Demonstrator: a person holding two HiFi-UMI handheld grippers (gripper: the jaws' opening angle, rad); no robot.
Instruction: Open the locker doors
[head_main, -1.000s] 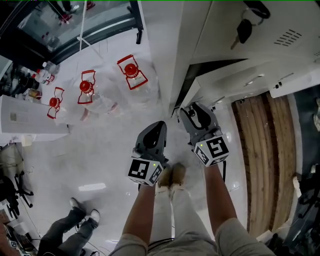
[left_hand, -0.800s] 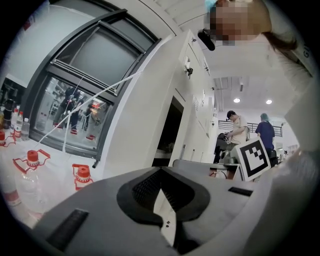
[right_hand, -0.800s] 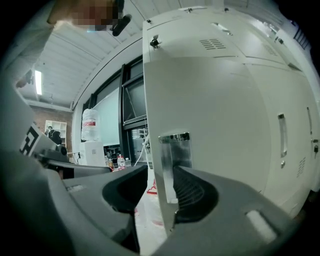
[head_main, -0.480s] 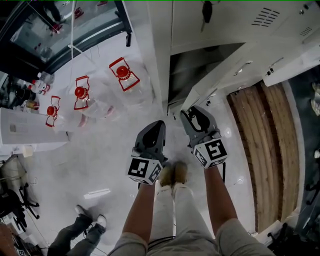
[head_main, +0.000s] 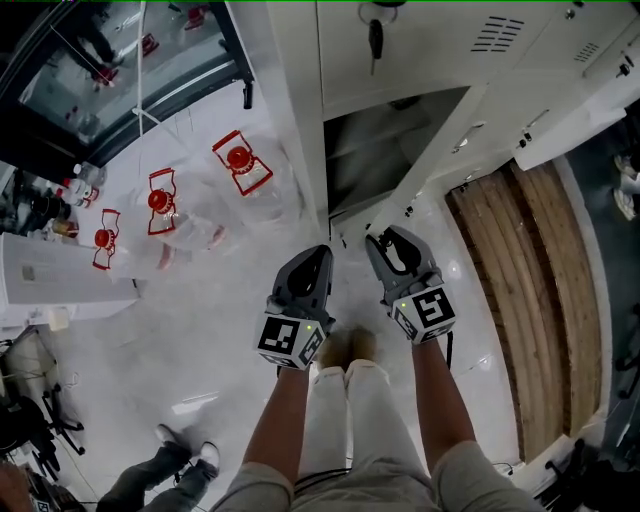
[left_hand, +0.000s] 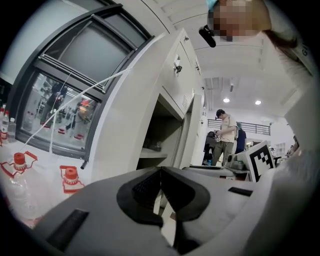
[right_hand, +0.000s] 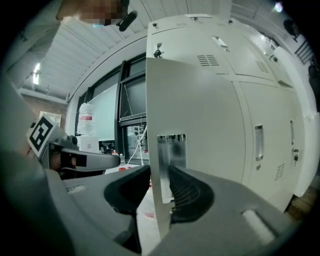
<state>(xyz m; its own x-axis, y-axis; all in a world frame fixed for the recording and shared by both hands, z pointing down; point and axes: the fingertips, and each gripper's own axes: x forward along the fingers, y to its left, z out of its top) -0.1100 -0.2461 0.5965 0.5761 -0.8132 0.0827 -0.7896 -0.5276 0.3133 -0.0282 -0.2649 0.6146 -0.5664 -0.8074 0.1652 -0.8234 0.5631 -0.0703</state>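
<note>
White lockers fill the top of the head view. One locker door (head_main: 425, 150) stands swung out from its open compartment (head_main: 365, 150). My right gripper (head_main: 392, 238) is at the door's free edge. In the right gripper view the door (right_hand: 200, 110) runs between its jaws (right_hand: 161, 175), pads against both faces by the metal handle plate (right_hand: 171, 147); the jaws have just been closing on it. My left gripper (head_main: 310, 255) hangs beside it to the left, shut and empty (left_hand: 161, 172), facing the open compartment (left_hand: 160, 130). A key (head_main: 376, 38) hangs in the door above.
Big water bottles with red caps (head_main: 238, 160) stand on the white floor to the left, under a window. A white cabinet (head_main: 50, 270) is further left. A wooden floor strip (head_main: 520, 300) runs at the right. A seated person's legs (head_main: 160, 470) show at bottom left.
The locker door has swung wider and the dark compartment opening has grown. My right gripper came back with the door edge; the left gripper shifted a little alongside.
</note>
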